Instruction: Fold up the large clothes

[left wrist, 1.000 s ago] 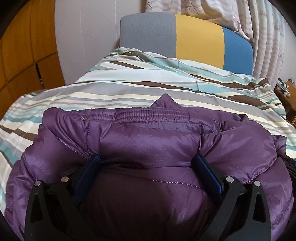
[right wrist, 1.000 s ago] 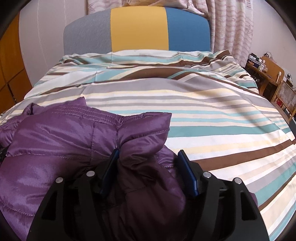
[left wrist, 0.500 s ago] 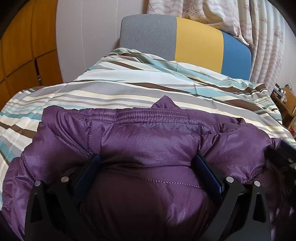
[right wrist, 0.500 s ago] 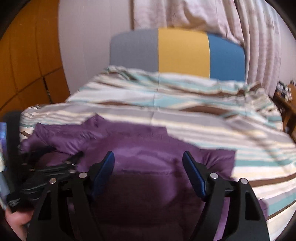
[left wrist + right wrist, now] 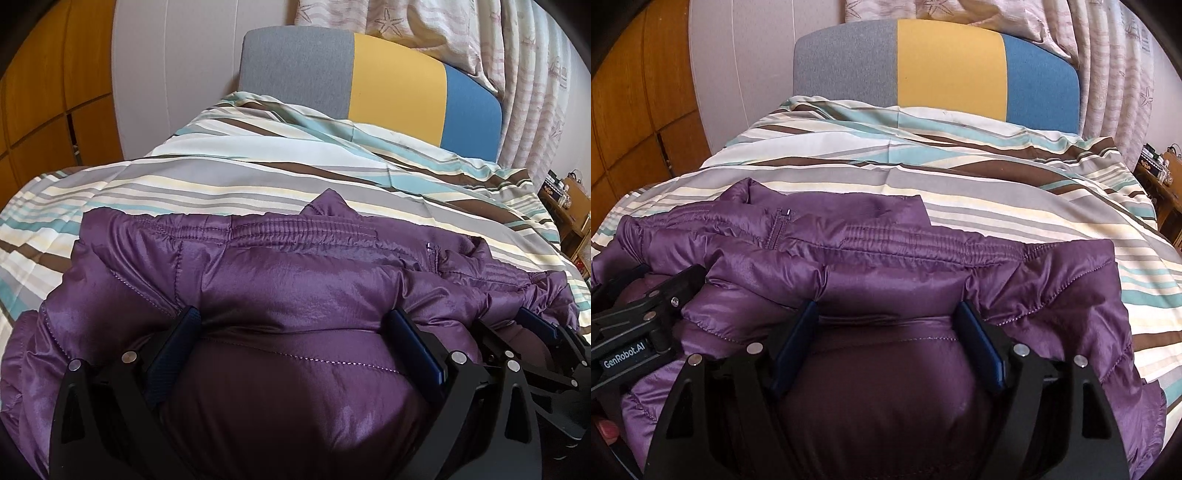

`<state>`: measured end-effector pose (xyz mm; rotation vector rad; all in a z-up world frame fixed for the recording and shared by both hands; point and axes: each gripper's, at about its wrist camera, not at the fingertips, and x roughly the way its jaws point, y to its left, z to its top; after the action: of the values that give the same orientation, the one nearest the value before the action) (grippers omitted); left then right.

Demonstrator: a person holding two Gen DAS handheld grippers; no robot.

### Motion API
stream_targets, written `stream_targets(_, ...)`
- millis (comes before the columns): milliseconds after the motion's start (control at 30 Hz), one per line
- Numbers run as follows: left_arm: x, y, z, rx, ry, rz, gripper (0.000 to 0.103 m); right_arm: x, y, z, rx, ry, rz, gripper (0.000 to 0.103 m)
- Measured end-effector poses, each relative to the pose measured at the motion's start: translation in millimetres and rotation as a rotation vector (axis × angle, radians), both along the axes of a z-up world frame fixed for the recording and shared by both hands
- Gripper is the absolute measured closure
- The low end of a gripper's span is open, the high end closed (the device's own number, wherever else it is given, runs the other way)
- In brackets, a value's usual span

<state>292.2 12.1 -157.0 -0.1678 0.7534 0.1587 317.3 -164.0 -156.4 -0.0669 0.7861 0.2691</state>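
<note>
Nearest in the left wrist view, the left tool (image 5: 295, 325) has its two blue pads spread wide, with a thick bulge of the purple puffer jacket (image 5: 280, 280) filling the gap and pressing against both pads, so it grips that padded fold. In the right wrist view the right tool (image 5: 886, 317) sits the same way: its blue pads stand wide apart and a swollen roll of the same jacket (image 5: 894, 266) is wedged between them, held. The two tools lie side by side; each camera catches the other's black frame at its edge.

The jacket lies bunched on the near part of the bed, its elastic gathered hem turned toward the headboard, a small zipper (image 5: 779, 229) showing near the hem. Beyond it spreads the striped duvet (image 5: 960, 177) in grey, cream, teal and brown. Farther back stands the headboard (image 5: 945, 66) in grey, yellow and blue panels, with patterned curtains (image 5: 1115, 74) behind and a wooden wardrobe (image 5: 44, 110) to the left.
</note>
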Motion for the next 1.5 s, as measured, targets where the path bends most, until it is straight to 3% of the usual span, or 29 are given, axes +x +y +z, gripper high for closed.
stream_targets(233, -23, 18, 14, -0.079, -0.004, -0.025, 0.003, -1, -1, 0, 0.006, -0.002, 0.001, 0.025)
stream_targets(367, -44, 50, 28, -0.017, -0.045, 0.072, 0.003, -2, -1, 0, 0.009, -0.004, 0.001, 0.025)
stream_targets(433, -49, 76, 20, -0.029, -0.008, 0.158, 0.003, -3, -1, 0, 0.009, -0.005, 0.001, 0.025)
stream_targets(533, -50, 102, -3, -0.166, 0.049, 0.204, 0.003, -4, 0, 0, 0.005, -0.01, 0.004, 0.025)
stream_targets(633, -45, 91, -3, -0.092, 0.077, 0.206, 0.003, -3, 1, 0, 0.004, -0.009, 0.003, 0.025)
stream_targets(767, -53, 96, 2, -0.139, 0.063, 0.195, 0.003, -5, -1, 2, 0.028, -0.012, 0.011, 0.017)
stream_targets(933, -103, 92, 17, -0.146, 0.0, 0.159, 0.003, -25, -16, 18, 0.073, -0.085, -0.024, 0.012)
stream_targets(1067, -147, 89, 15, -0.133, -0.038, 0.165, 0.003, -44, -39, 21, 0.128, -0.069, -0.108, 0.012)
stream_targets(1167, -170, 92, 13, -0.179, -0.064, 0.159, 0.003, -68, -52, 23, 0.176, -0.079, -0.121, 0.012)
stream_targets(1300, -192, 95, 8, -0.235, -0.072, 0.164, 0.003, -107, -51, 32, 0.16, -0.129, -0.084, 0.013)
stream_targets(1333, -193, 95, 6, -0.246, -0.072, 0.164, 0.003, -114, -51, 35, 0.164, -0.14, -0.075, 0.014)
stream_targets(1433, -207, 94, 0, -0.322, -0.068, 0.169, 0.003, -142, -46, 43, 0.188, -0.176, -0.015, 0.029)
stream_targets(1500, -218, 92, -2, -0.37, -0.088, 0.165, 0.003, -162, -38, 47, 0.191, -0.198, 0.049, 0.053)
